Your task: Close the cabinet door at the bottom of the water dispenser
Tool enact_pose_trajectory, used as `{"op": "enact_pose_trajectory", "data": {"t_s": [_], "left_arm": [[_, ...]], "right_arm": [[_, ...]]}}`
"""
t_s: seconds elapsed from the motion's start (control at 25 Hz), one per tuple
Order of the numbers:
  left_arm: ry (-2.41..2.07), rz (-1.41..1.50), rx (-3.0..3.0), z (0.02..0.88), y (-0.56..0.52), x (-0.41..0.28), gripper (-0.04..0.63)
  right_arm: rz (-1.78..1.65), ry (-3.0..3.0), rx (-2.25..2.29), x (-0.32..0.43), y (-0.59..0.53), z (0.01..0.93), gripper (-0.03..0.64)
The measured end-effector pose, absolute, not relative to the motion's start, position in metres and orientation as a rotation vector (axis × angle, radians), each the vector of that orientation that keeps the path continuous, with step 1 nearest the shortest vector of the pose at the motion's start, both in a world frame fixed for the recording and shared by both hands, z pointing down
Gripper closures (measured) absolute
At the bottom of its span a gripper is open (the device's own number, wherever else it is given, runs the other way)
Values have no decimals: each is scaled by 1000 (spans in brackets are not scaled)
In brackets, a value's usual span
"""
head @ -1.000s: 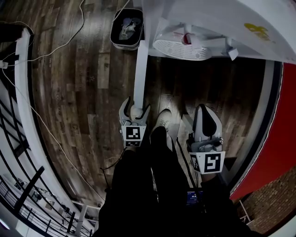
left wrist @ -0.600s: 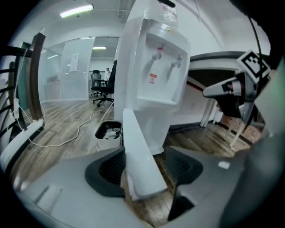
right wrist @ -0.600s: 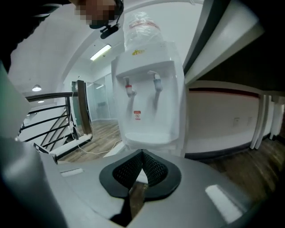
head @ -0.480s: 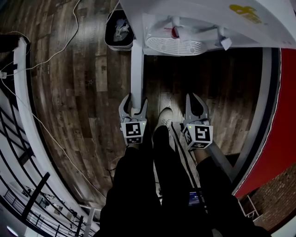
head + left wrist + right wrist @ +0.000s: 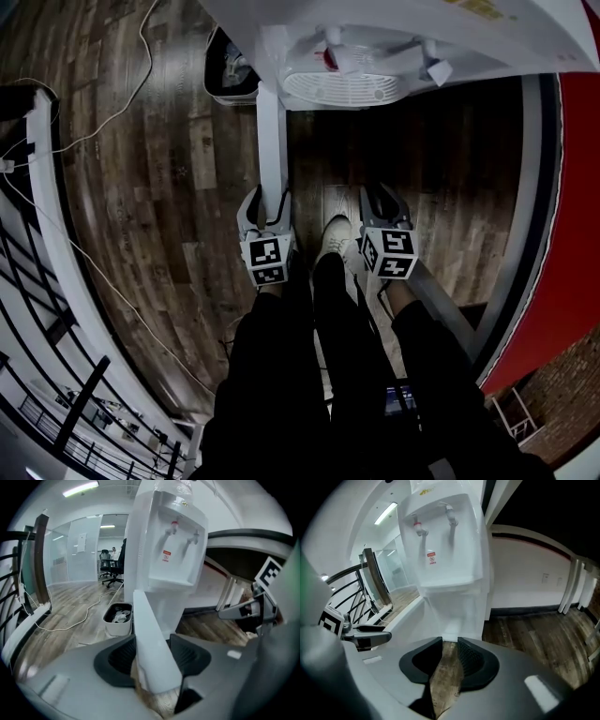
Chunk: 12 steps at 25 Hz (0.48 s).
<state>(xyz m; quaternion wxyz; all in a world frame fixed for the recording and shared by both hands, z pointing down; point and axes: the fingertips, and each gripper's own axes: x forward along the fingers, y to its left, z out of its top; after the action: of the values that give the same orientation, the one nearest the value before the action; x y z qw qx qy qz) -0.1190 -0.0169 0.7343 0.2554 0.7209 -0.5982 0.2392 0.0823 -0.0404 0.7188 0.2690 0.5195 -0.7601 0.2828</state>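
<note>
**Door edge pinched, swing-shut is next**

Wood-plank floor (image 5: 169, 141) runs under a white water dispenser (image 5: 375, 37), w/ a small waste bin (image 5: 223, 73) beside its base and a dark railing (image 5: 47, 309) off to the left.

The cabinet door (image 5: 271, 141) at the bottom stands wide open. It sticks out from the unit toward the person, edge-on in the head view.

Its free edge sits btwn the jaws of the left hand-held gripper (image 5: 153, 653). Those jaws are closing, and the pads look to be against both door faces already, so that's a pinch grip on the door.

The right hand-held gripper (image 5: 450, 660) is low, just right of the person's shoe (image 5: 330, 239). Its jaws are opening, w/ only floor showing btwn them. It's released and holds nothing.

Step in hand, as I read it: securing the door edge before the push, so the task is early and no closing done yet.

Next move probably calls for:
- sweeping the left hand-held gripper sideways in an arc round the hinge, toward the dispenser front
- letting go before the door meets the frame so the jaws don't get trapped
- the right hand-held gripper could give the final press flat on the door

Watch the shoe, it's near the swing path.
</note>
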Motion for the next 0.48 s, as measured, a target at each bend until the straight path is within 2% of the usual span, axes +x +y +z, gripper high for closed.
{"op": "enact_pose_trajectory", "data": {"t_s": [0.44, 0.48], "left_arm": [[-1560, 672, 1912, 734, -17, -102, 365], [-1533, 666, 1922, 733, -16, -96, 345]], "right_arm": [[804, -2015, 1426, 96, -33, 719, 532], [811, -2012, 1431, 98, -33, 719, 532]]}}
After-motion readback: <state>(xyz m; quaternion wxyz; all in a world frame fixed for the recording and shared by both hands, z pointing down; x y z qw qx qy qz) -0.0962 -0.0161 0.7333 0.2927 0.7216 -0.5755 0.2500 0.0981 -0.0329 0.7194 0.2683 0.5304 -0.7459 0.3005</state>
